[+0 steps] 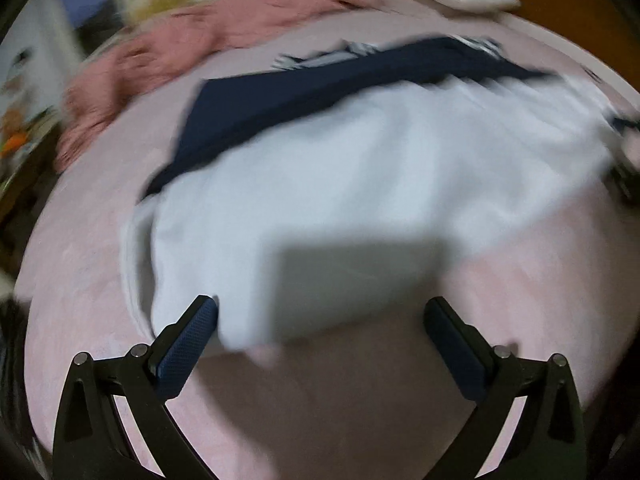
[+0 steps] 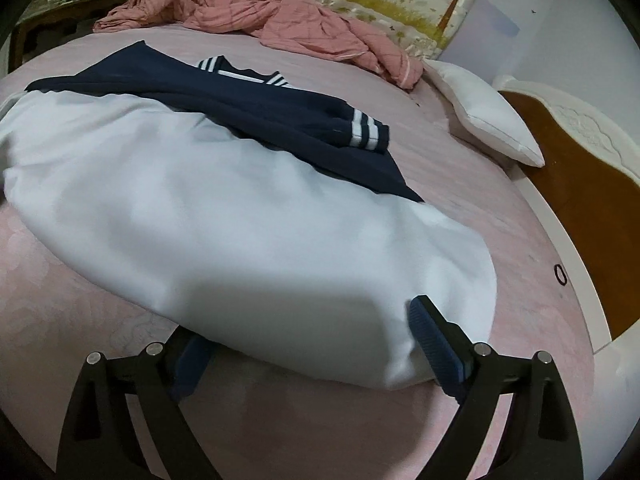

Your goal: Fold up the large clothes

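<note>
Below, smooth white garment point(image 2: 224, 216), navy striped-cuff top point(image 2: 248, 116), pink bedsheet point(image 2: 500, 208).

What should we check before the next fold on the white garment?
1. Left tongs open: ok.
2. Right tongs open: ok.
3. Right tongs straddle the white garment hem: ok, its near edge lies between the fingers.
4. Left tongs at the hem: cannot tell; view blurred, cloth edge is by the left finger.
5. Navy top off the fold path: not ok, it overlaps the white garment's far side.
6. Bed beyond the clothes free: ok; pink blanket is farther back.
</note>
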